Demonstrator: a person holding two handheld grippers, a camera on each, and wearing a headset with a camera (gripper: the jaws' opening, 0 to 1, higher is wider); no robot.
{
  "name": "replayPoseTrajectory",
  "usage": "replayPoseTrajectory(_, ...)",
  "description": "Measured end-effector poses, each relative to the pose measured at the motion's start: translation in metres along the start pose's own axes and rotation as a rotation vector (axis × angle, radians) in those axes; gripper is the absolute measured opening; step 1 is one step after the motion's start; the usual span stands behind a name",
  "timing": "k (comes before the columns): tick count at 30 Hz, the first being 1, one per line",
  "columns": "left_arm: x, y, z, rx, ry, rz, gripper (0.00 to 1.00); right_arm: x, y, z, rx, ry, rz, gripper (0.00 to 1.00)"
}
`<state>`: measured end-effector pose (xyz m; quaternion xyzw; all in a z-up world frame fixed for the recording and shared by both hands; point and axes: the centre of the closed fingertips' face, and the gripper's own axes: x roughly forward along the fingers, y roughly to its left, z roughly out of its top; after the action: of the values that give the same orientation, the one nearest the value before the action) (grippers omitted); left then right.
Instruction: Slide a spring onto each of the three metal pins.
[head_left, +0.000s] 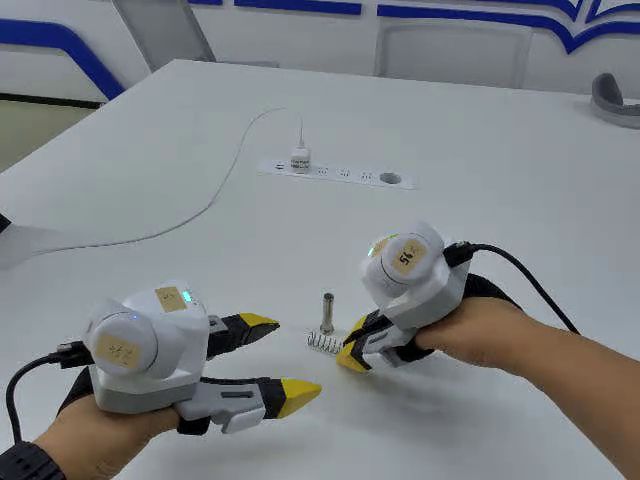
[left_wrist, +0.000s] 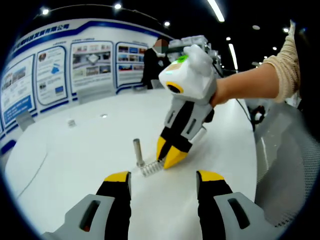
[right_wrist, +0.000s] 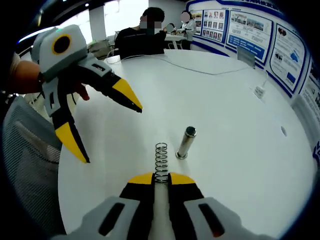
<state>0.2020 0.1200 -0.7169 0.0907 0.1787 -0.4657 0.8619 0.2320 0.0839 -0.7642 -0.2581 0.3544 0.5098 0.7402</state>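
Observation:
One metal pin (head_left: 326, 312) stands upright on the white table (head_left: 200, 180). A small coil spring (head_left: 324, 342) lies on its side just in front of the pin's base. My right gripper (head_left: 352, 358) is shut on the near end of the spring (right_wrist: 160, 160), with the pin (right_wrist: 186, 142) just right of it. My left gripper (head_left: 280, 357) hovers open to the left, with nothing between its yellow tips. In the left gripper view its own jaws (left_wrist: 164, 177) point at the spring (left_wrist: 149, 169), the pin (left_wrist: 137, 151) and the right gripper (left_wrist: 169, 156). The left gripper (right_wrist: 107, 127) also appears in the right gripper view.
A power strip (head_left: 335, 172) with a plug and a white cable (head_left: 215, 195) lies mid-table, beyond the pin. Chairs (head_left: 455, 50) stand at the far edge. A grey object (head_left: 615, 100) sits at the far right. People sit at another table (right_wrist: 150, 30).

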Motion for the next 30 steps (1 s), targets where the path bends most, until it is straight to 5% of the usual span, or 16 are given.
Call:
replayPoseTrajectory(18,0.011,-0.022,0.006,0.049,0.001,-0.071,0.47,-0.046,0.034,0.003,-0.158,0.019,0.072,0.12)
replayPoseTrajectory(30,0.014,-0.039,0.012,0.108,-0.011,-0.131,0.33,-0.058,0.050,0.000,-0.246,0.046,0.123,0.12)
